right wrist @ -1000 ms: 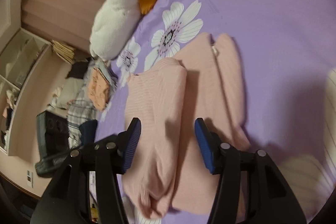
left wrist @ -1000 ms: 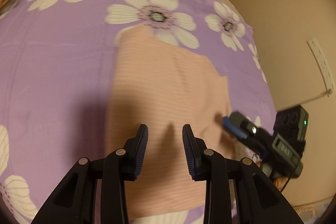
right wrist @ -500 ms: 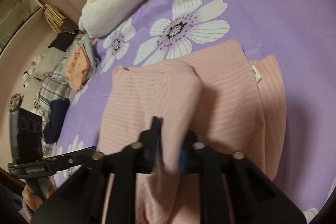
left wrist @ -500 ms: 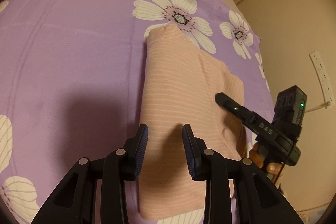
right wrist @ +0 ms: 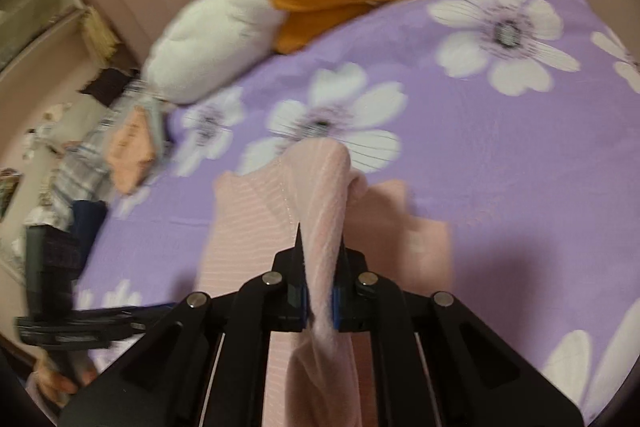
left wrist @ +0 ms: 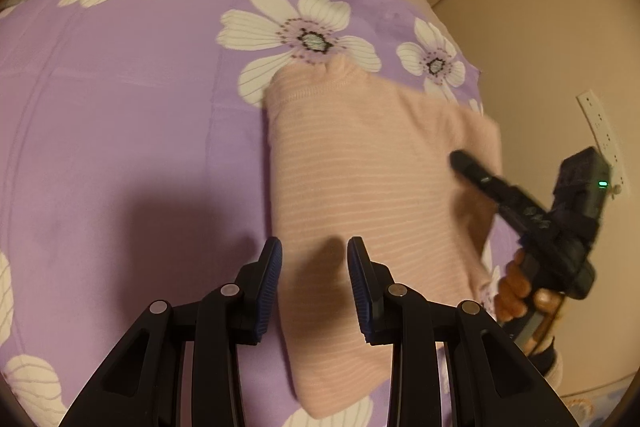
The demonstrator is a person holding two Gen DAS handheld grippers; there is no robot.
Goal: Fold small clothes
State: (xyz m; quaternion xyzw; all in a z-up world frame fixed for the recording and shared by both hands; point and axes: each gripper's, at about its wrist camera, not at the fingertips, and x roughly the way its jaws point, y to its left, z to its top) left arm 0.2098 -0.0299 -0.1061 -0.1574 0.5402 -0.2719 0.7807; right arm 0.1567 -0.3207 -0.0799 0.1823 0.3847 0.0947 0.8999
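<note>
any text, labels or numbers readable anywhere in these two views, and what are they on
None can be read.
Pale marks on the side of the right gripper in the left wrist view: lettering perhaps, but blurred past reading.
The device with the green light on that gripper: no legible label.
The pink striped garment, the purple flowered bedcover and the wall outlet strip: no readable text.

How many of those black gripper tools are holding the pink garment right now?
1. The right gripper has its jaws shut on a raised fold of the pink garment. The left gripper hangs open above the garment's near end, gripping nothing.
</note>
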